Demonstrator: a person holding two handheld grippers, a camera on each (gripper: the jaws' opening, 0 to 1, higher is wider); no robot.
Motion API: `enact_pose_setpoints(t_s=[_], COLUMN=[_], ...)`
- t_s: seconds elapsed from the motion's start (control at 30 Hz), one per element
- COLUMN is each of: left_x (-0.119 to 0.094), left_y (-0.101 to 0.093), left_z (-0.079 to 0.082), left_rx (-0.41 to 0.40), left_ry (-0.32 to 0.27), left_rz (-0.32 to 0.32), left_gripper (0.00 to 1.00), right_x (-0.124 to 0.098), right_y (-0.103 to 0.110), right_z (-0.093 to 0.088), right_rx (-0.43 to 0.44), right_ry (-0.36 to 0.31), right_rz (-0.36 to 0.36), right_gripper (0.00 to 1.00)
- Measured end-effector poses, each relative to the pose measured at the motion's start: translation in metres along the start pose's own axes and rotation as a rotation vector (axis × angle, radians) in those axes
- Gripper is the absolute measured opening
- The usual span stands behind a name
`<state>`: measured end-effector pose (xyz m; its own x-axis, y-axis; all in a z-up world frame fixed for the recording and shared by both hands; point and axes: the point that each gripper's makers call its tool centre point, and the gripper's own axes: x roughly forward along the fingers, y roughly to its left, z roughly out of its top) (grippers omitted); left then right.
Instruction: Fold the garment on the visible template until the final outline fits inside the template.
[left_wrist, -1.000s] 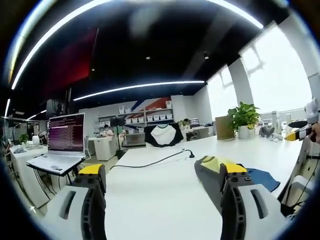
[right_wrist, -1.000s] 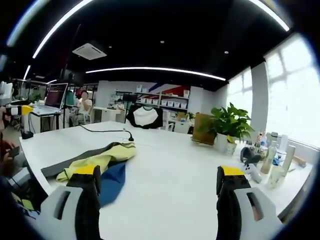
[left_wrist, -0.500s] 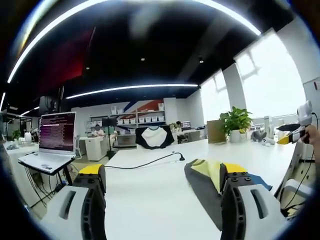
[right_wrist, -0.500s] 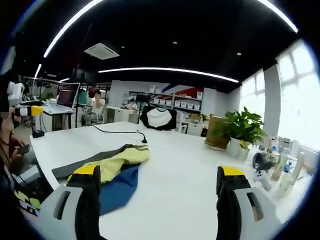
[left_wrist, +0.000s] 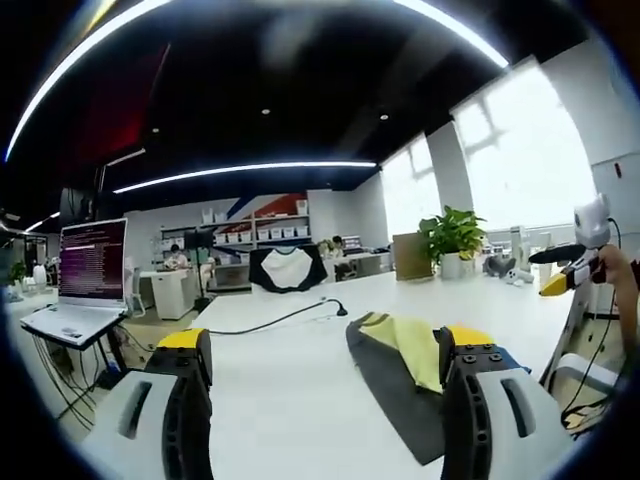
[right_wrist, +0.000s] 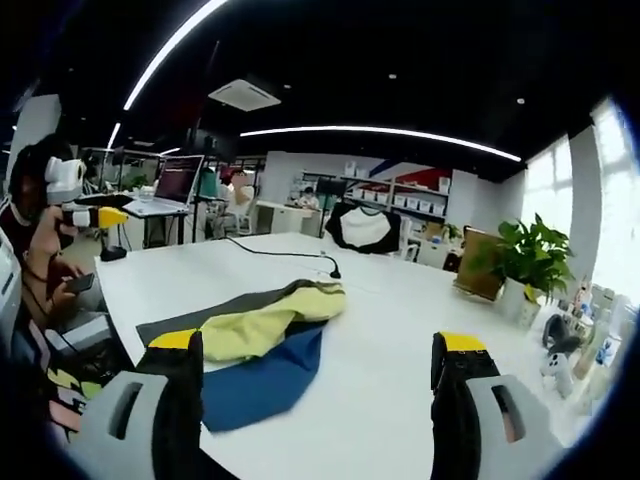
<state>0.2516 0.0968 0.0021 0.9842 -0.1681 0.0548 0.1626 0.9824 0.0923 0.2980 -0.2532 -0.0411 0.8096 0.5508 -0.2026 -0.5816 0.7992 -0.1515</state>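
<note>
Left gripper view: open laptop (left_wrist: 85, 285) on a side stand at left edge; black cable (left_wrist: 275, 317) running across the white bench (left_wrist: 300, 400) at centre; potted plant (left_wrist: 452, 240) at right. The other tongs' yellow tip enters at the right edge.

Right gripper view: the garment's (right_wrist: 255, 335) blue panel spread at lower left of centre, bottles at far right edge, a person's hand at left edge.

Open room: bare bench surface wide across the centre and right of the right gripper view; near bench edge at lower left.

Garment: grey, yellow and blue, crumpled on the bench; just beside the right jaw in the left gripper view, above the left jaw in the right gripper view.

Left tongs (left_wrist: 325, 352): jaws wide apart, holding nothing. Right tongs (right_wrist: 320, 355): jaws wide apart, holding nothing.
</note>
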Motion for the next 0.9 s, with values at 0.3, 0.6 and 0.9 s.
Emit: enact_pose_setpoints(t_s=[0.3, 0.6, 0.9], left_x=[0.006, 0.014, 0.014], left_y=[-0.011, -0.039, -0.047], left_z=[-0.006, -0.019, -0.028], left_rx=[0.007, 0.008, 0.028], left_ry=[0.015, 0.062, 0.074], left_rz=[-0.036, -0.192, -0.257], left_gripper=[0.98, 0.97, 0.98], right_x=[0.010, 0.014, 0.016], right_y=[0.015, 0.019, 0.021], right_z=[-0.011, -0.020, -0.021], right_rx=[-0.026, -0.039, -0.011], right_ry=[0.042, 0.076, 0.070], right_rz=[0.035, 0.034, 0.035], right_gripper=[0.97, 0.97, 0.96])
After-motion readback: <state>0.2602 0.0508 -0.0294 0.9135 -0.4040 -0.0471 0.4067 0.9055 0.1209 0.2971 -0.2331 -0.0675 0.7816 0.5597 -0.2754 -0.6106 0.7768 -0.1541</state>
